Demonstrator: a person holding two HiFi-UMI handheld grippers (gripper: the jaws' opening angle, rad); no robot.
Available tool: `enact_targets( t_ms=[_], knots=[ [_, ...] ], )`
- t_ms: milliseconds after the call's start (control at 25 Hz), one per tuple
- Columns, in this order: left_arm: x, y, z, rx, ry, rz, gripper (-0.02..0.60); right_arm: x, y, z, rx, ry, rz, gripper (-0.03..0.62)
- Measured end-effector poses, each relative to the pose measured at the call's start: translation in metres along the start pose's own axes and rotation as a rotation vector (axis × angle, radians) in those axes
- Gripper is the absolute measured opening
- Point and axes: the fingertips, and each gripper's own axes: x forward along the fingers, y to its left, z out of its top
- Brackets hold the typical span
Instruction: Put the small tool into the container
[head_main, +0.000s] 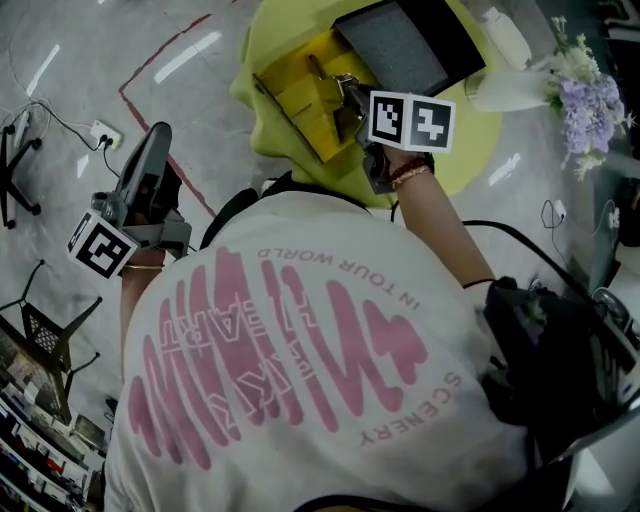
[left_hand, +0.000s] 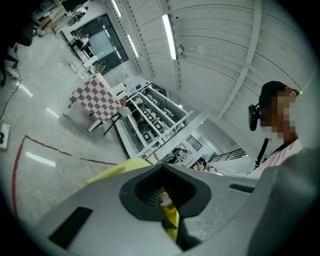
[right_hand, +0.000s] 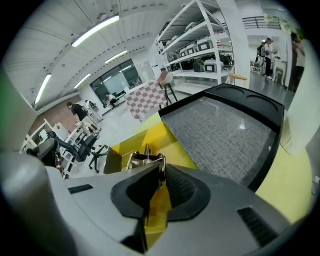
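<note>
A yellow container (head_main: 300, 95) with inner compartments lies open on a round yellow-green table (head_main: 470, 140); its black lid with grey foam lining (head_main: 405, 45) stands open behind it. My right gripper (head_main: 352, 100) reaches over the container, shut on a small shiny metal tool (right_hand: 142, 160) that pokes out past the fingertips above the yellow container (right_hand: 120, 150). The grey foam lining of the lid (right_hand: 220, 130) fills the right of that view. My left gripper (head_main: 150, 165) is held off to the left over the floor, away from the table, jaws together with nothing clearly held.
A white vase (head_main: 505, 90) with purple flowers (head_main: 580, 90) stands on the table's right side. On the floor are a red tape line (head_main: 150, 70), a power strip (head_main: 100, 130) and a black chair (head_main: 45, 325). A black bag (head_main: 545, 350) sits at the right.
</note>
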Motion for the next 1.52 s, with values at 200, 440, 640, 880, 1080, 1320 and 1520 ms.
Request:
enact_targets(
  t_ms=[200, 440, 640, 880, 1080, 1320, 1520],
  knots=[
    [-0.016, -0.002, -0.004, -0.004, -0.01, 0.024, 0.008, 0.002, 0.0, -0.009, -0.013, 0.04, -0.027, 0.046],
    [-0.025, -0.006, -0.002, 0.006, -0.041, 0.031, 0.008, 0.004, -0.001, -0.014, -0.041, 0.068, -0.046, 0.066],
    [-0.036, -0.006, -0.003, 0.013, -0.052, 0.044, 0.008, 0.005, 0.0, -0.014, -0.044, 0.069, -0.048, 0.066],
    [-0.046, -0.007, -0.001, 0.003, -0.069, 0.056, 0.008, 0.0, -0.006, -0.018, -0.047, 0.067, -0.084, 0.066],
    [-0.049, -0.007, 0.0, 0.009, -0.069, 0.05, 0.008, 0.0, -0.006, -0.021, -0.046, 0.064, -0.089, 0.057],
    [-0.047, -0.014, 0.0, 0.023, -0.059, 0.031, 0.008, -0.005, -0.004, -0.027, -0.051, 0.072, -0.082, 0.063],
    [-0.047, -0.016, -0.001, 0.028, -0.057, 0.025, 0.008, -0.006, 0.001, -0.031, -0.052, 0.077, -0.064, 0.069]
  ],
)
